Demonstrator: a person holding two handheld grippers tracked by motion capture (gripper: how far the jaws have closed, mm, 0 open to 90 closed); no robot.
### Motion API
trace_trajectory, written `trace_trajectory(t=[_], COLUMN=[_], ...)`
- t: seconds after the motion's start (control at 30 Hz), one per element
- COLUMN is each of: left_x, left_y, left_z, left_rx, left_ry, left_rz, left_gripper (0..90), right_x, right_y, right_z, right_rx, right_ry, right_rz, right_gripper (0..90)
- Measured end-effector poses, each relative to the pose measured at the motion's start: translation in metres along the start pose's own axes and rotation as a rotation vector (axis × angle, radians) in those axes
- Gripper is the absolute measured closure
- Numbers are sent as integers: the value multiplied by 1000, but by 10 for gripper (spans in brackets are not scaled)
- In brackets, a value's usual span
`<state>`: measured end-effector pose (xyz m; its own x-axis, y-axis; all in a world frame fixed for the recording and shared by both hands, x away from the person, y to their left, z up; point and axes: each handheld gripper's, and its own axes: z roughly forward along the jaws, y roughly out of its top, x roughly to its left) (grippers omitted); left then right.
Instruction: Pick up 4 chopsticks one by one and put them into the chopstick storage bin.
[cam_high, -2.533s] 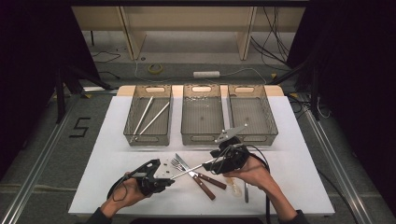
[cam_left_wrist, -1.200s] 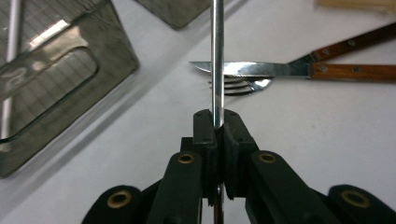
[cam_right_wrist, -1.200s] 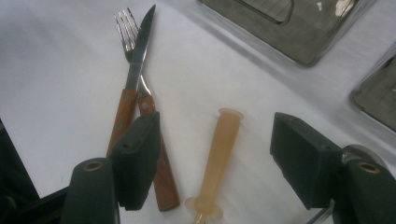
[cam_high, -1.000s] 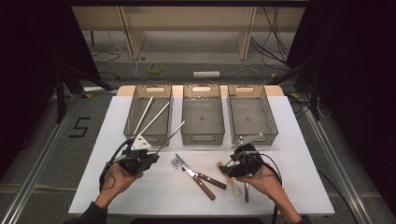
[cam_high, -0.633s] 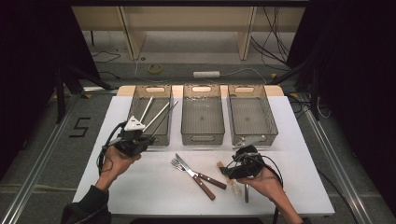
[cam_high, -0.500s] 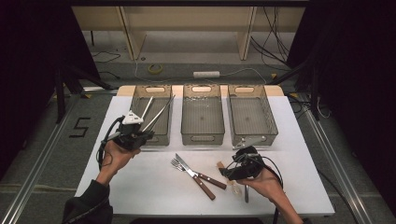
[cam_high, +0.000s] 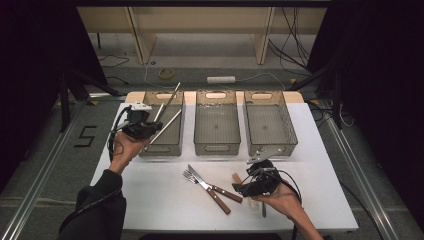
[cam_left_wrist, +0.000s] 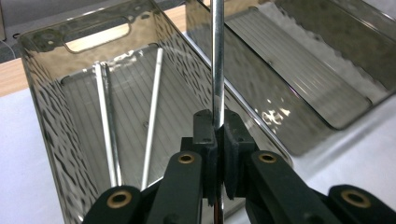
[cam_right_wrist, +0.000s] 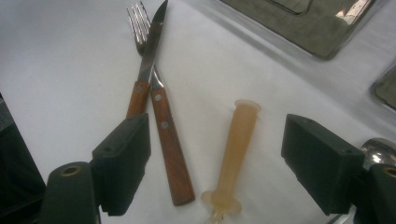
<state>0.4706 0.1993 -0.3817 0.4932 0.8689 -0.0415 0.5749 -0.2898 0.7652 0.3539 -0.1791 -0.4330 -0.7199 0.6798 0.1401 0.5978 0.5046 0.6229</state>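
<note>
My left gripper (cam_high: 149, 126) is shut on a thin metal rod (cam_high: 170, 97) and holds it over the near end of the left tray (cam_high: 159, 149). In the left gripper view the rod (cam_left_wrist: 217, 70) rises straight from the closed pads (cam_left_wrist: 204, 133), with two more rods (cam_left_wrist: 152, 116) lying in the tray below. My right gripper (cam_high: 240, 189) rests low over the table at the front right. Its jaws have just been opening and stand wide on either side of a beige plastic handle (cam_right_wrist: 236, 149), without touching it. Left of the handle lie a wooden-handled knife (cam_right_wrist: 144, 70) and fork (cam_right_wrist: 166, 135), crossed.
Three smoked plastic trays stand in a row at the back; the middle tray (cam_high: 216, 145) and right tray (cam_high: 271, 145) hold nothing. A metal spoon (cam_right_wrist: 380, 149) lies beside my right gripper's jaw. The white table (cam_high: 150, 200) ends close behind the hands.
My left gripper has carried the rod from the table's front left up and away to the left tray. The right hand sank beside the cutlery and then kept still.
</note>
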Motion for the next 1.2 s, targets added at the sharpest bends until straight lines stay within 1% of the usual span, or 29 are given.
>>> trace_trajectory(t=[0.23,0.5,0.7,0.87,1.0,1.03,1.17,1.2], left_x=[10,22,26,29,30,30,31,31], left_y=[9,8,4,1,-2,-2,-5,-5], left_z=[18,36,47,52,56,57,62,64], left_rx=[16,60,92,102,120,123,150,155], left_ry=[35,58,73,86,90,88,98,101], left_rz=[-6,-15,-26,-47,-45,-47,-41,-45], left_gripper=[852,851,851,850,849,848,847,847], right_x=[3,3,4,5,4,5,5,5], right_y=[-1,-3,-3,-3,-3,-3,-3,-3], right_z=[1,2,3,3,3,3,3,3], right_rx=[7,14,17,23,22,26,29,25], right_ry=[10,17,21,23,23,26,23,21], right_rz=[-10,-13,-19,-20,-21,-12,-15,-18], right_gripper=[250,254,258,259,261,263,264,264])
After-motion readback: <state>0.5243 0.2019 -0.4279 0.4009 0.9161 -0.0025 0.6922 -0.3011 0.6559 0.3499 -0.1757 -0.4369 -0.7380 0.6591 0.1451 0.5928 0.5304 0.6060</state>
